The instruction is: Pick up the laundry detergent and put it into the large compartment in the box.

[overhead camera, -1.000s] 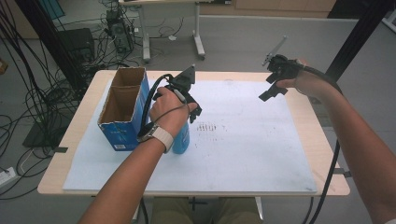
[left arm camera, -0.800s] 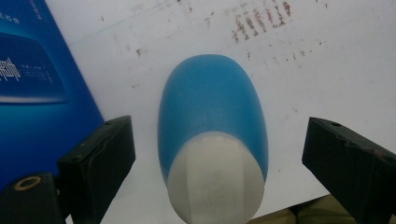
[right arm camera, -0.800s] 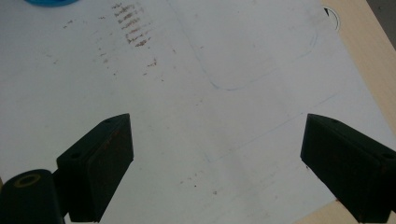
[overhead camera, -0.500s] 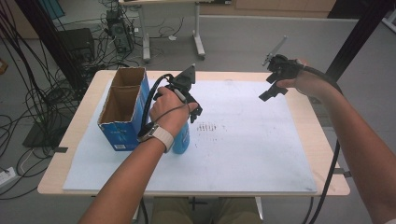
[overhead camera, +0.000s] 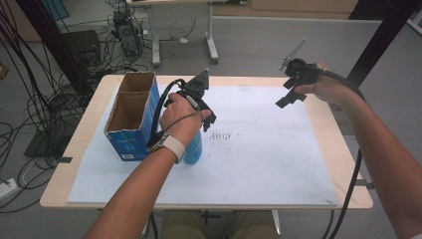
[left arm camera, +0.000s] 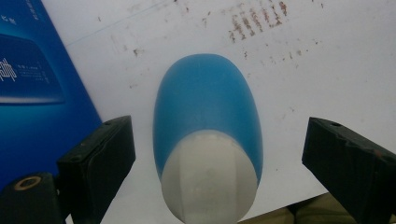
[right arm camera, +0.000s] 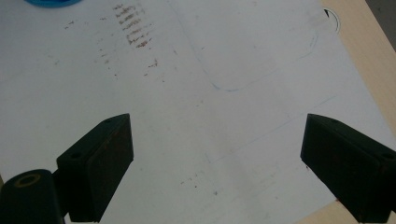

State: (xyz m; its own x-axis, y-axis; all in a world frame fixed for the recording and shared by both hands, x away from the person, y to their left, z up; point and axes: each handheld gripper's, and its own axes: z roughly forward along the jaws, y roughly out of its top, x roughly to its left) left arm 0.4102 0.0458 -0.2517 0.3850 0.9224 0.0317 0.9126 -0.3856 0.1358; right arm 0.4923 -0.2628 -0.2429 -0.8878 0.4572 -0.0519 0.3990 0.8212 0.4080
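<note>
All 3 views share the white mat (overhead camera: 259,149).

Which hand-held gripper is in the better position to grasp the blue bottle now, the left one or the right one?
The left. The left hand-held gripper is open directly above the blue bottle, one jaw on each side. The right hand-held gripper is open too, but hangs over bare white mat at the table's far right.

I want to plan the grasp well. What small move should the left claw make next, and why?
Probably close the left claw on the blue bottle. In the left gripper view its jaws stand open on either side of the bottle, not touching it, with the white cap between them. The blue box stands close beside, so close gently without pushing sideways.
</note>
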